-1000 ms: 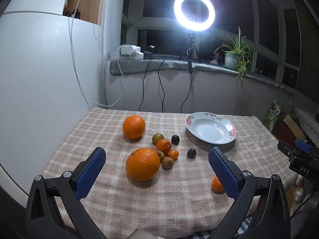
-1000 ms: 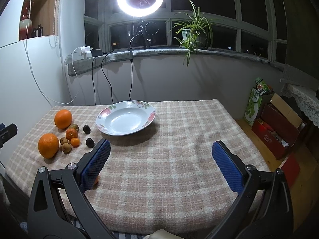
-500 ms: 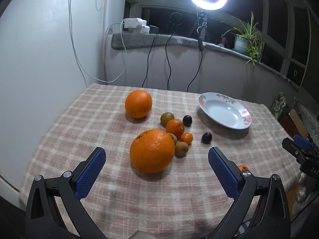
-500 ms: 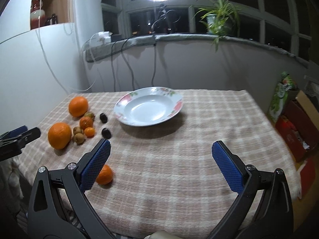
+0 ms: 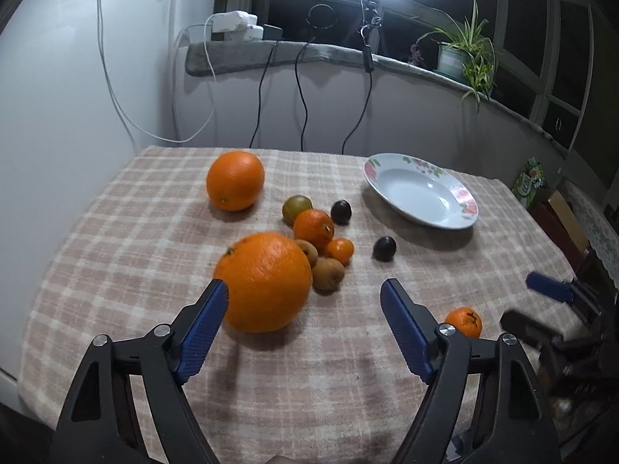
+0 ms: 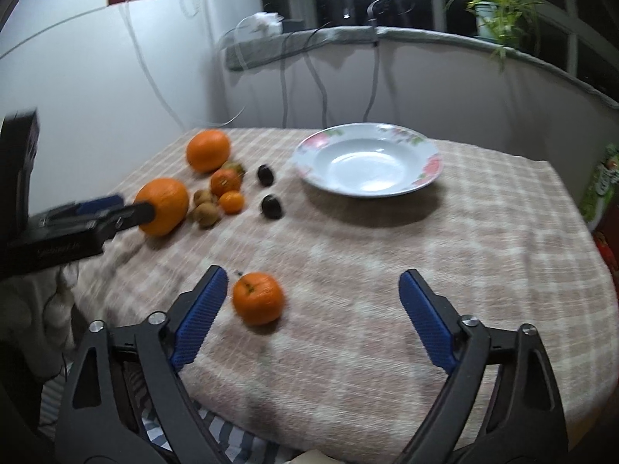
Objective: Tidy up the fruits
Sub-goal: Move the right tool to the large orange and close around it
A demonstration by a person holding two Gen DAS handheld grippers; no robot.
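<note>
A big orange (image 5: 267,280) lies on the checked cloth, between the open jaws of my left gripper (image 5: 303,294), close to the left finger; it also shows in the right wrist view (image 6: 164,205). A second big orange (image 5: 235,180) lies farther back. Small tangerines (image 5: 313,225), kiwis (image 5: 328,273) and dark plums (image 5: 384,248) lie clustered beside it. A lone tangerine (image 6: 258,297) lies just inside the left finger of my open right gripper (image 6: 309,286); it also shows in the left wrist view (image 5: 463,321). An empty flowered plate (image 6: 367,158) stands at the back.
The table (image 5: 116,232) has a white wall on its left and a windowsill with cables behind. The table's near edge runs under both grippers. Boxes and a green bag (image 6: 603,185) stand on the floor to the right.
Both grippers have moved forward and down toward the table. The left one has closed in around the big orange, the right one around the lone tangerine. Both stay open.
</note>
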